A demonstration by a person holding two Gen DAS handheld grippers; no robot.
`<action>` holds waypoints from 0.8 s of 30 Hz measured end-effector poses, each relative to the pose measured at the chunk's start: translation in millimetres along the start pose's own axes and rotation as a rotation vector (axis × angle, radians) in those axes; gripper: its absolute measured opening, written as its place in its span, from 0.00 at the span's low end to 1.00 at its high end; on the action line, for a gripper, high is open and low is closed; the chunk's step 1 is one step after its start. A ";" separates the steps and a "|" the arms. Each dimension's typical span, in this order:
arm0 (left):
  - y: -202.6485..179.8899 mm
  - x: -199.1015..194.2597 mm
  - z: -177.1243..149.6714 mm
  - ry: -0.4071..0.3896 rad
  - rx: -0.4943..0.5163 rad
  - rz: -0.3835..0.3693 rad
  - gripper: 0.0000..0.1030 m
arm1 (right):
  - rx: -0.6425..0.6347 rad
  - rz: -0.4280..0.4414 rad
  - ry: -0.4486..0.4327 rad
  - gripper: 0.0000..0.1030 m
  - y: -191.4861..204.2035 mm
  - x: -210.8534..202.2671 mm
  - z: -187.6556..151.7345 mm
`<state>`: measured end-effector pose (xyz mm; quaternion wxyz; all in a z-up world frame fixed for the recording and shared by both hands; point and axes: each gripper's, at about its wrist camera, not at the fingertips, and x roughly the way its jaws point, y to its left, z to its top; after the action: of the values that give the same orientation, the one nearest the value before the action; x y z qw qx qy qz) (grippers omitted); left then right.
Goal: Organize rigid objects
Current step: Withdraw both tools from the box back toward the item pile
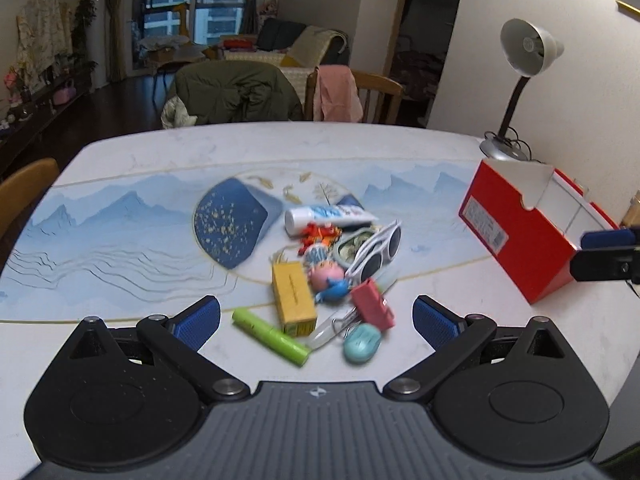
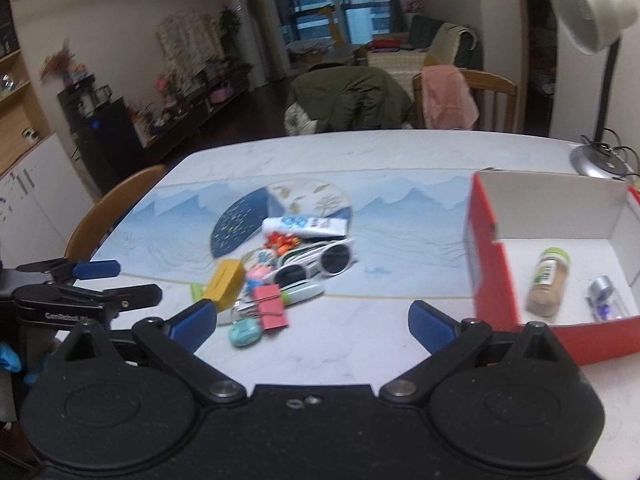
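Note:
A pile of small items lies mid-table: a white toothpaste tube, white sunglasses, a yellow box, a green tube, a pink binder clip, a teal oval piece and a pig toy. My left gripper hovers open over the pile's near edge, gripping nothing. My right gripper is open and empty, between the pile and the red box. The box holds a spice jar and a small clear bottle.
A desk lamp stands behind the red box at the table's far right corner. Chairs draped with a green coat and a pink cloth line the far edge. A wooden chair sits at the left side.

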<state>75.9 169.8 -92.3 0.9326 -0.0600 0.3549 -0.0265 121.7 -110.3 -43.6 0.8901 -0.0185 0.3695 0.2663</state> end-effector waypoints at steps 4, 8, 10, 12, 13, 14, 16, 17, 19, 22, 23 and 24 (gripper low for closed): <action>13.3 8.4 -7.3 0.011 -0.010 0.002 1.00 | -0.027 0.022 0.026 0.97 15.1 12.0 -1.5; 20.6 20.2 -13.2 0.028 0.026 -0.019 1.00 | -0.061 0.043 0.066 0.96 28.8 25.7 -4.0; 23.6 27.1 -15.7 0.040 0.052 -0.022 1.00 | -0.075 0.044 0.085 0.95 34.3 34.3 -5.9; 28.1 34.0 -18.2 0.054 0.067 -0.028 1.00 | -0.082 0.055 0.104 0.91 37.2 42.6 -7.2; 30.9 37.6 -19.3 0.062 0.068 -0.027 1.00 | -0.086 0.056 0.117 0.90 39.5 46.8 -8.1; 34.1 41.4 -19.9 0.071 0.066 -0.027 1.00 | -0.094 0.053 0.125 0.90 41.8 50.6 -9.0; 40.1 47.8 -20.4 0.082 0.053 -0.029 1.00 | -0.109 0.056 0.145 0.88 45.8 58.3 -10.6; 42.5 51.1 -20.2 0.085 0.044 -0.025 1.00 | -0.116 0.056 0.153 0.87 48.0 62.6 -11.3; 46.6 57.3 -20.4 0.092 0.021 -0.024 1.00 | -0.132 0.066 0.170 0.85 51.8 70.6 -13.3; 48.2 66.0 -20.6 0.100 -0.005 -0.004 1.00 | -0.153 0.067 0.196 0.81 58.4 82.8 -15.9; 49.1 67.9 -20.8 0.102 -0.017 -0.002 1.00 | -0.159 0.066 0.199 0.80 60.3 86.0 -16.5; 49.5 70.1 -20.9 0.102 -0.025 0.006 1.00 | -0.165 0.065 0.204 0.79 62.2 90.3 -17.2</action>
<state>114.6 210.4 -160.4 0.9125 -0.0693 0.4025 -0.0221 133.0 -19.3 -106.2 0.8343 -0.1067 0.4352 0.3213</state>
